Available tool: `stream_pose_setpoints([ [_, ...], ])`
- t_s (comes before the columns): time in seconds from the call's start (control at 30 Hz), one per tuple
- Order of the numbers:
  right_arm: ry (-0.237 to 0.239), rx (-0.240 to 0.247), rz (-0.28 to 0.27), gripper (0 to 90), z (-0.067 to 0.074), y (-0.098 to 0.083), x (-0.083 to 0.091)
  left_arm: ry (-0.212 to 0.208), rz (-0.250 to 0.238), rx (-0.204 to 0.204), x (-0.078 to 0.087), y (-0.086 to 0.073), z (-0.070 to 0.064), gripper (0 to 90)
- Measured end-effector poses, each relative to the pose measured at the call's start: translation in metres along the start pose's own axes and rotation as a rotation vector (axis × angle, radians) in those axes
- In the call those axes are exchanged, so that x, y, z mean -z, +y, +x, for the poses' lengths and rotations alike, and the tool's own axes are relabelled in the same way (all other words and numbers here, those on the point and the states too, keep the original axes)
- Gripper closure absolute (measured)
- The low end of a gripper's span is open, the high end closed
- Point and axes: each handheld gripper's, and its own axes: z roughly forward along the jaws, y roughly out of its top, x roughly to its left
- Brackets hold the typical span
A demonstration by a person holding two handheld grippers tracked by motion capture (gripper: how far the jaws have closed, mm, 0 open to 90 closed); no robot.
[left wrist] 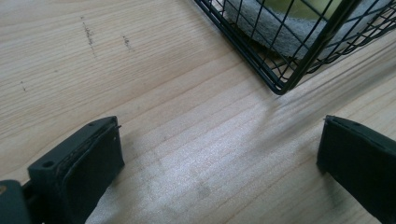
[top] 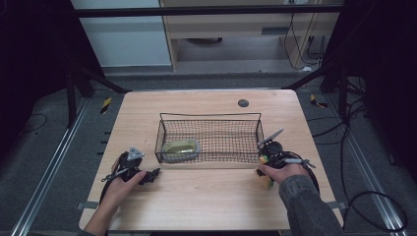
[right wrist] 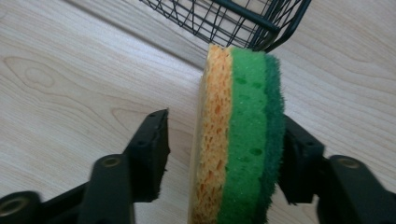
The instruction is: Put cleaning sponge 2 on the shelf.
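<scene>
The step in hand looks like picking up the sponge to drop it in the wire basket; it stands on edge on the table just outside the basket's near right corner, between the jaws of the right gripper, one pad against its dark green face, the other a gap short of the yellow side, so nothing is clamped yet. Next, I judge, comes closing fully, then lifting over the rim; the left gripper rests wide apart by the near left corner. Count: two grippers, one basket, one sponge outside, one greyish sponge inside.
</scene>
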Motion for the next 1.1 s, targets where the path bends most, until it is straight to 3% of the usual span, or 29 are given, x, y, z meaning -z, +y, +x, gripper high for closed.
stream_pose_setpoints([
  [0.03,0.000,0.000,0.000,45.2,0.000,0.000,0.000,0.000,0.000,0.000,0.000,0.000,0.000,0.0],
  [0.07,-0.003,0.004,0.004,54.1,0.000,-0.001,-0.001,-0.001,0.000,0.003,0.000,0.000,0.000,0.0],
  [0.1,-0.003,0.004,0.004,54.1,0.000,-0.001,-0.001,-0.001,0.000,0.003,0.000,0.000,0.000,0.0],
  [0.13,-0.001,0.006,0.000,63.0,0.000,-0.001,0.000,-0.001,0.000,0.003,0.000,0.000,0.000,0.0],
  [0.43,0.000,0.008,-0.049,64.1,-0.007,-0.011,0.020,-0.003,0.000,0.001,0.000,0.000,0.000,0.0],
  [0.63,-0.025,0.010,-0.076,64.1,-0.016,-0.019,0.038,-0.008,0.000,-0.002,-0.001,0.001,0.002,0.0],
  [0.83,-0.064,0.012,-0.110,64.1,-0.027,-0.016,0.047,-0.008,0.000,-0.005,-0.001,0.001,0.002,0.0],
  [1.1,-0.093,-0.026,-0.186,64.2,-0.044,-0.008,0.063,-0.007,-0.003,-0.002,-0.001,0.001,0.002,0.0],
])
